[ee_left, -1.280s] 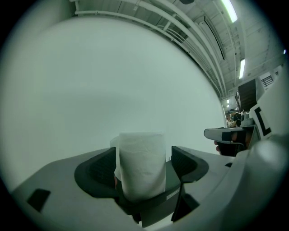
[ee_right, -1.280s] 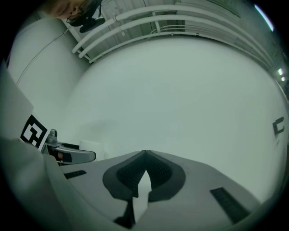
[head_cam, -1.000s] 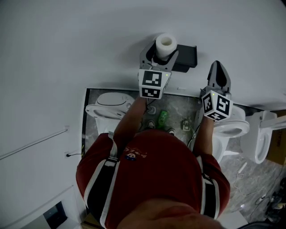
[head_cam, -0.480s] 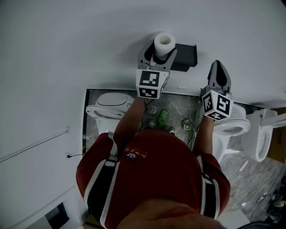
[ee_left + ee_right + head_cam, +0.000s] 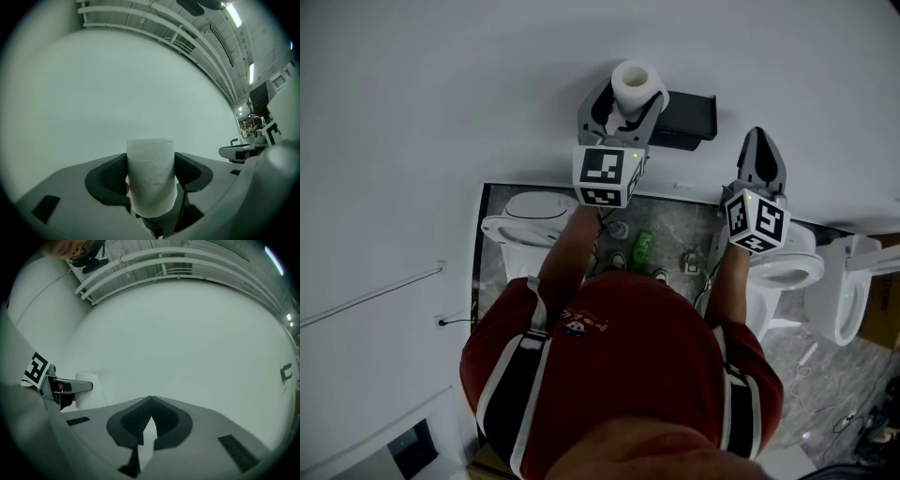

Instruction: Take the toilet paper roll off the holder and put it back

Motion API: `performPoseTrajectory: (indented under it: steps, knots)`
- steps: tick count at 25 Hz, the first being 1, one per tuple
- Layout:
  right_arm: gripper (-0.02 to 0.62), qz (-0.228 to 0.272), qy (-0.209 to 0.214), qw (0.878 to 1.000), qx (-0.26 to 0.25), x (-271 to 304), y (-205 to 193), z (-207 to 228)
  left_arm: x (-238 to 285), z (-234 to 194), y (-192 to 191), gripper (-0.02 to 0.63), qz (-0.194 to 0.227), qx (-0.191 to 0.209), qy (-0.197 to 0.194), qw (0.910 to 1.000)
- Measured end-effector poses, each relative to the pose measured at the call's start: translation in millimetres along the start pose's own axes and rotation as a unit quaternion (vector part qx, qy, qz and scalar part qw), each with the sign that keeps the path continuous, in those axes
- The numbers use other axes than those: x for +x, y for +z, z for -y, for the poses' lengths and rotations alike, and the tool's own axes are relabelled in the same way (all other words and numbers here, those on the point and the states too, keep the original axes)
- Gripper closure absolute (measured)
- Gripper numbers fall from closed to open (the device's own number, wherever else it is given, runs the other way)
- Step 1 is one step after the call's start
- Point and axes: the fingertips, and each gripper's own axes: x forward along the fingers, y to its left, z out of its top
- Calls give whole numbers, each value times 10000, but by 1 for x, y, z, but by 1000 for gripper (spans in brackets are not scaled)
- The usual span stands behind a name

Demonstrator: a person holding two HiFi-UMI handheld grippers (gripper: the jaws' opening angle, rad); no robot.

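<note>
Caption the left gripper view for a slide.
Left gripper clamps the white toilet paper roll between its jaws, facing a plain white wall.

holder — left part hidden behind toilet paper roll, left gripper

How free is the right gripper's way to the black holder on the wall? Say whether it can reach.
Probably yes. The right gripper, shut and empty, hangs beside the holder with only bare wall between. The left gripper holds the toilet paper roll at the holder's other side.
</note>
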Motion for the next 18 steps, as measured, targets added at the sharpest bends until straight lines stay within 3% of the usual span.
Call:
performPoseTrajectory:
  steps: [7, 18]
  knots:
    - [588, 25, 138, 9999, 32, 4, 1, -6, -20, -23, 17, 273, 178, 37, 380, 9991]
    - [588, -12, 496, 9987, 99, 15, -4, -32, -58, -64, 14, 273, 93, 58, 1055, 9944]
